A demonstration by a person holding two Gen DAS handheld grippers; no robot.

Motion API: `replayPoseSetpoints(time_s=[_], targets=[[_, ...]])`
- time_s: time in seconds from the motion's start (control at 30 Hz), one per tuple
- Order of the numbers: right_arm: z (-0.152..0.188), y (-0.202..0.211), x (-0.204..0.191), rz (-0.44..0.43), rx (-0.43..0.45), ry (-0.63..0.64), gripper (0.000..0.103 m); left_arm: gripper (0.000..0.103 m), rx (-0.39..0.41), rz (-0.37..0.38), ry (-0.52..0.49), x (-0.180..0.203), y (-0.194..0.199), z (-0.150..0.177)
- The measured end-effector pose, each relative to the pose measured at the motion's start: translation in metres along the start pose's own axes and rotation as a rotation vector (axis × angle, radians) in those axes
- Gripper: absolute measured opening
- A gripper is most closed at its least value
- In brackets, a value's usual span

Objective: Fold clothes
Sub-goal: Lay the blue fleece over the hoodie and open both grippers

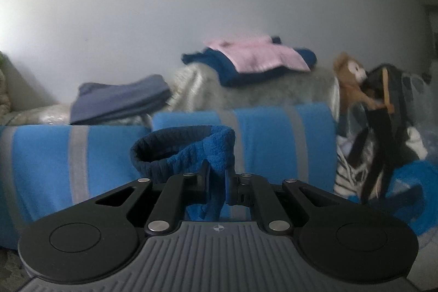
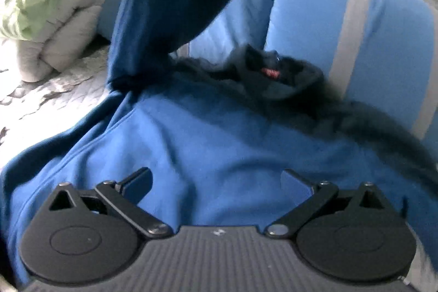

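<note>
left gripper (image 1: 216, 179): level, raised, clamped on blue sweatshirt cuff (image 1: 186, 149) | right gripper (image 2: 216, 182): jaws spread wide, empty, angled down over blue sweatshirt (image 2: 208, 133) | sweatshirt: spread on bed against striped blue pillows (image 2: 328, 18), sleeve lifted

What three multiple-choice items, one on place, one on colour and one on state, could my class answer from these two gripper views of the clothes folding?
1. Where does the pink garment lie?
A. on a dark blue garment
B. on the floor
C. inside a bag

2. What colour is the sweatshirt under the right hand-held gripper?
A. red
B. blue
C. white

3. How is the left hand-held gripper?
A. open and empty
B. out of view
C. shut on the cuff

Answers: 1 A, the pink lies on top of dark blue cloth; 2 B, blue fabric fills the right wrist view; 3 C, its fingers pinch blue cloth.
</note>
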State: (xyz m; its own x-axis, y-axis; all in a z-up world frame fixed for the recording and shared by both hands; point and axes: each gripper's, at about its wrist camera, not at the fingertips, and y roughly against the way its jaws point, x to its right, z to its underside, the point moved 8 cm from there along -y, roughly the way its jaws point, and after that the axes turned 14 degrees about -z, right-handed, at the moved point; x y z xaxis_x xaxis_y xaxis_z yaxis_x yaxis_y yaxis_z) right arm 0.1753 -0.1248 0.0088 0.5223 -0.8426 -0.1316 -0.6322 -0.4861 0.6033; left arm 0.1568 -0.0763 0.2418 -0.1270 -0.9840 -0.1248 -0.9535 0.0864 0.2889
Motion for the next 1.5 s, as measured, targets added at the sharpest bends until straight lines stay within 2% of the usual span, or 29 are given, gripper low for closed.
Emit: replayPoseSetpoints(time_s=[0.1, 0.17, 0.3, 0.33, 0.4, 0.47, 0.5, 0.7, 0.8, 0.9, 1.07, 1.2, 1.3, 1.4, 1.5], targets=[[0.017, 0.025, 0.005, 0.02, 0.027, 0.01, 0.103, 0.009, -0.03, 0.006, -0.039, 0.03, -0.011, 0.021], [0.024, 0.039, 0.009, 0.066, 0.068, 0.029, 0.103, 0.01, -0.062, 0.02, -0.062, 0.051, -0.018, 0.038], [0.025, 0.053, 0.027, 0.284, 0.104, 0.072, 0.103, 0.014, -0.14, 0.035, -0.098, 0.088, -0.034, 0.086], [0.025, 0.053, 0.031, 0.316, 0.101, 0.074, 0.103, 0.019, -0.17, 0.044, -0.106, 0.097, -0.039, 0.1], [0.024, 0.054, 0.037, 0.373, 0.09, 0.072, 0.103, 0.048, -0.232, 0.076, -0.121, 0.112, -0.048, 0.126], [0.026, 0.053, 0.042, 0.386, 0.067, 0.05, 0.103, 0.061, -0.28, 0.113, -0.126, 0.119, -0.052, 0.146], [0.028, 0.053, 0.044, 0.379, 0.056, 0.035, 0.103, 0.062, -0.297, 0.128, -0.124, 0.119, -0.053, 0.153], [0.032, 0.053, 0.047, 0.302, 0.029, -0.048, 0.103, 0.07, -0.312, 0.161, -0.057, 0.077, -0.044, 0.154], [0.037, 0.051, 0.057, 0.253, 0.031, -0.139, 0.103, 0.071, -0.302, 0.097, -0.022, 0.038, -0.043, 0.155], [0.038, 0.051, 0.072, 0.163, 0.058, -0.298, 0.103, 0.073, -0.291, 0.016, 0.009, -0.013, -0.04, 0.164], [0.04, 0.047, 0.106, 0.036, 0.113, -0.595, 0.103, 0.074, -0.287, -0.136, 0.069, -0.094, -0.033, 0.195], [0.046, 0.033, 0.127, -0.048, 0.148, -0.815, 0.101, 0.074, -0.317, -0.251, 0.16, -0.15, -0.026, 0.222], [0.047, 0.022, 0.135, -0.092, 0.179, -0.935, 0.099, 0.074, -0.302, -0.277, 0.182, -0.172, -0.024, 0.217], [0.048, 0.014, 0.142, -0.098, 0.202, -1.01, 0.096, 0.074, -0.272, -0.301, 0.192, -0.186, -0.022, 0.212], [0.053, 0.008, 0.15, -0.074, 0.207, -1.066, 0.08, 0.074, -0.287, -0.351, 0.186, -0.197, -0.022, 0.217]])
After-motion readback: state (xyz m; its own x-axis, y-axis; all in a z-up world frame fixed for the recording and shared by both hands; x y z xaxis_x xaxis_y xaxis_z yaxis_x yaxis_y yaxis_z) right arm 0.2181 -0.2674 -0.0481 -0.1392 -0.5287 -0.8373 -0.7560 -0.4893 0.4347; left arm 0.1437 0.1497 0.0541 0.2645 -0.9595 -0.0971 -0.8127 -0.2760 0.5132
